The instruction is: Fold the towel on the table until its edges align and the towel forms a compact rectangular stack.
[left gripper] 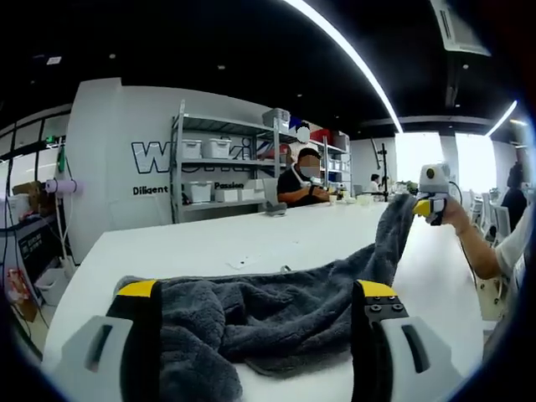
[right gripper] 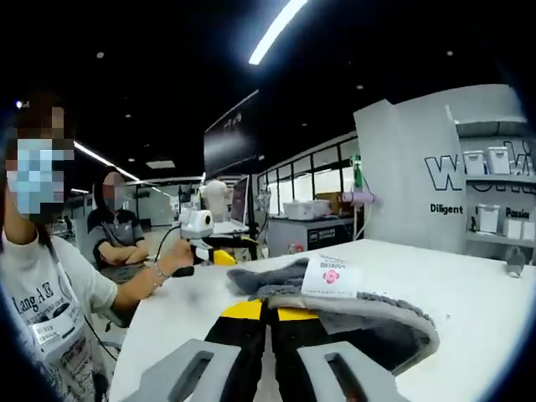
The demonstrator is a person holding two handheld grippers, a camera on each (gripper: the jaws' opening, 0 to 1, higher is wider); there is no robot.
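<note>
My right claw (right gripper: pixel 268 311) has its two yellow-tipped jaws pressed together on a corner of the grey towel (right gripper: pixel 352 314), the hem pinched right between them, and the towel's white care label (right gripper: pixel 329 277) with a small pink mark sits just beyond the tips; its print is too fine for me to read. In the left gripper view my left claw (left gripper: pixel 260 295) stands with its jaws wide apart, the rumpled towel (left gripper: pixel 276 314) bunched between them on the white desk (left gripper: pixel 209 243), and I cannot tell whether either jaw touches the cloth. From there the towel runs up in a stretched strip to the far corner, lifted off the desk and held by the other claw (left gripper: pixel 429 205) out to the right. So we're early, I'd judge: one corner up and pulled taut, the rest a loose heap, no clean fold showing, no edges matched; the spreading, the folding and the squaring into a compact stack all look to be ahead. Further out, a person (left gripper: pixel 300 180) sits at the far end of the desk before grey shelving (left gripper: pixel 226 163) with white bins. On the white wall (left gripper: pixel 117 151) big letters begin "W", partly hidden by the shelves, with "Diligent" and "Passion" in smaller type beneath.
</note>
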